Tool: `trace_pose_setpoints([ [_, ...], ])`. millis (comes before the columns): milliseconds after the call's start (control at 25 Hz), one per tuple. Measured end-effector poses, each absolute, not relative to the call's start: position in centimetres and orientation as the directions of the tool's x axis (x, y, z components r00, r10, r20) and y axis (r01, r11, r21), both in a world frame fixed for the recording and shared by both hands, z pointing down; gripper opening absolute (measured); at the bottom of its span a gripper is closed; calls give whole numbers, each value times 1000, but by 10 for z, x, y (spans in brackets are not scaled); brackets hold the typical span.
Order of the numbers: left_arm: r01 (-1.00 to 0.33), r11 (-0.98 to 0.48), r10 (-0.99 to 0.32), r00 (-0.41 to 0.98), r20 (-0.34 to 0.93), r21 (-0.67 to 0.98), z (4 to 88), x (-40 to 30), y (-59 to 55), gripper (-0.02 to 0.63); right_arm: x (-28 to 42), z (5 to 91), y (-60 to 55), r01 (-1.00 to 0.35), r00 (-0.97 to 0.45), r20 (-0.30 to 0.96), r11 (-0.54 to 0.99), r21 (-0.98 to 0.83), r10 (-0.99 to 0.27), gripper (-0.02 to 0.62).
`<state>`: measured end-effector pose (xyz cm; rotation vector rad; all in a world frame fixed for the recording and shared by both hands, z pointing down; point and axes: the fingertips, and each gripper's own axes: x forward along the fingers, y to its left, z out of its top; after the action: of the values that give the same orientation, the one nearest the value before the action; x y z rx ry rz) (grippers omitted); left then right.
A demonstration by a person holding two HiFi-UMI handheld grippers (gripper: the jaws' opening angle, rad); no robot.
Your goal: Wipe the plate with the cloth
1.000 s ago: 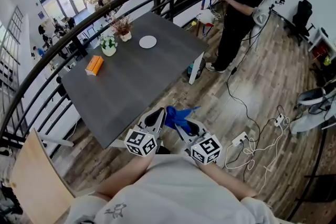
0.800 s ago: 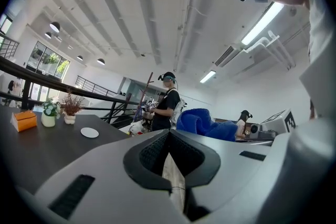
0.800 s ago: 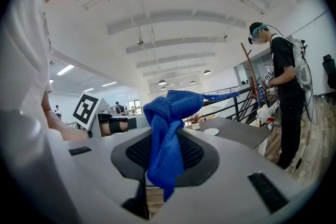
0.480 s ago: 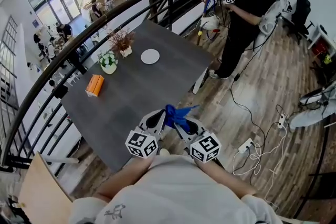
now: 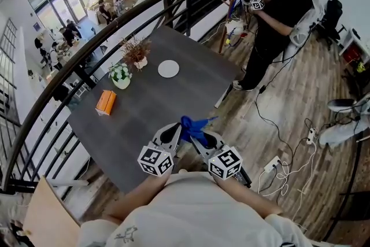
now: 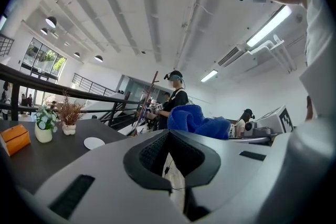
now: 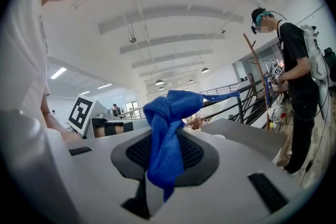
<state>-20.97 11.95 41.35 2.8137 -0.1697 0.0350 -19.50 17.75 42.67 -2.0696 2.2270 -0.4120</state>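
A small white plate (image 5: 168, 69) lies on the far part of the dark grey table (image 5: 150, 118); it also shows at the left in the left gripper view, plate (image 6: 94, 142). I hold both grippers side by side over the table's near edge, pointing level. My right gripper (image 5: 200, 135) is shut on a blue cloth (image 5: 193, 126), which bunches above the jaws and hangs down between them, cloth (image 7: 167, 134). My left gripper (image 5: 174, 130) is shut with nothing in it, left gripper (image 6: 168, 136). Both are well short of the plate.
An orange box (image 5: 105, 102) and two small potted plants (image 5: 121, 74) (image 5: 136, 55) stand along the table's rail side. A black railing (image 5: 115, 20) runs behind. A person in black (image 5: 277, 14) with grippers stands beyond the table's right corner. Cables (image 5: 277, 165) lie on the wooden floor.
The table and plate have slid nearer and lower in the head view as I move toward them. Both grippers keep their pose, with the cloth still in the right one.
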Motion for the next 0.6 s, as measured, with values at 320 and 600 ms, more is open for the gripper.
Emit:
trace_pose_setpoints([
  [320, -190, -930, -190, 981, 32, 314, 414, -202, 77, 6, -171, 424, 137, -967, -127, 113, 97, -236, -985, 81],
  [600, -290, -894, -294, 955, 39, 341, 418, -181, 32, 6, -136, 431, 93, -953, -213, 133, 176, -246, -968, 81],
])
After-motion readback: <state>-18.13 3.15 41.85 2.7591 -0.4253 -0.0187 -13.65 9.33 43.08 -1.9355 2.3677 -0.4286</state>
